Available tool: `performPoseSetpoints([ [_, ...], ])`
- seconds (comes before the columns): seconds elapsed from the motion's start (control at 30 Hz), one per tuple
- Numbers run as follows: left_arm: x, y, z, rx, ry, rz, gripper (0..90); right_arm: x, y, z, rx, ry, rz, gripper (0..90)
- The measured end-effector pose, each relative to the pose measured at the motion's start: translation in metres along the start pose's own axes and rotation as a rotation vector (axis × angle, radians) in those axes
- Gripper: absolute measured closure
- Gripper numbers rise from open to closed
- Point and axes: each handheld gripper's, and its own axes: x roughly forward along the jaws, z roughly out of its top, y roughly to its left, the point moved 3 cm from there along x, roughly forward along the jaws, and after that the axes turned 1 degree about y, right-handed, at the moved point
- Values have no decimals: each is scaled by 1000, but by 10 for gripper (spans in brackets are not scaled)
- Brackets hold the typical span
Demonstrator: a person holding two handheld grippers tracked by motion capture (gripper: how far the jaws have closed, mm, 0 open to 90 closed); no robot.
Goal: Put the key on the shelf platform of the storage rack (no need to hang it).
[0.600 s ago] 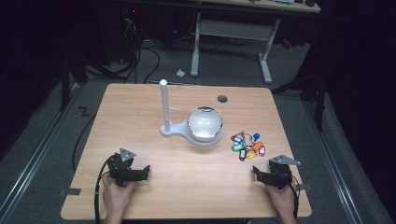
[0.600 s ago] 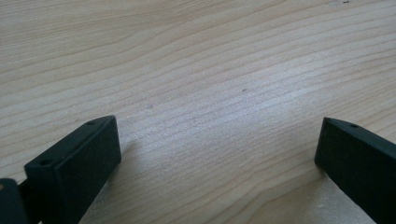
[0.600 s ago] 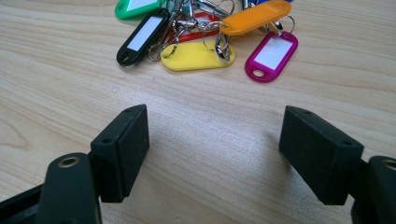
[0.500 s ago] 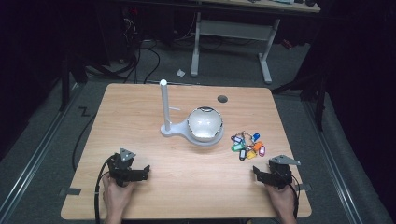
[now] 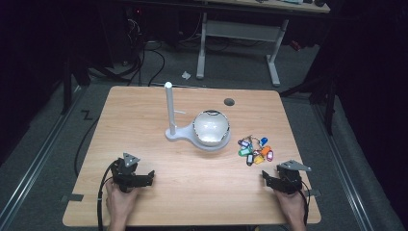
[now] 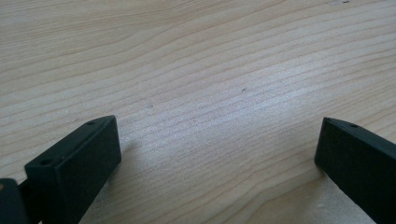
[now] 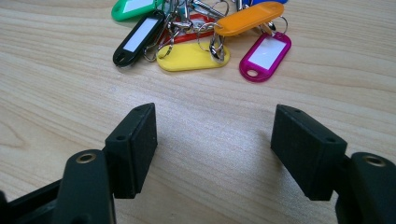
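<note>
A pile of coloured key tags [image 5: 254, 149] with metal rings lies right of centre on the wooden table [image 5: 144, 125]. In the right gripper view the tags [image 7: 196, 35] lie just beyond the jaws: black, yellow, orange, magenta and green ones show. My right gripper [image 5: 284, 179] [image 7: 214, 140] rests near the front right edge, open, nothing between its jaws. My left gripper [image 5: 134, 177] [image 6: 217, 149] rests at the front left, open wide over bare wood. A white stand with an upright post [image 5: 169, 108] and a round white bowl [image 5: 210, 128] sits mid-table.
A dark round grommet hole [image 5: 229, 101] is near the table's far edge. Beyond the table stand a white desk frame [image 5: 240, 33] and loose cables on a grey floor. A person's hands hold both grippers at the near edge.
</note>
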Motion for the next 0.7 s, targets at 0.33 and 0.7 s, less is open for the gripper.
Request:
performPoseSetpoints([
  [0.33,0,0,0,1,1,-1,6,-6,-1,-3,1,-3,-1,425],
  [0.7,0,0,0,1,0,-1,7,-16,5,-1,-4,-34,24,445],
])
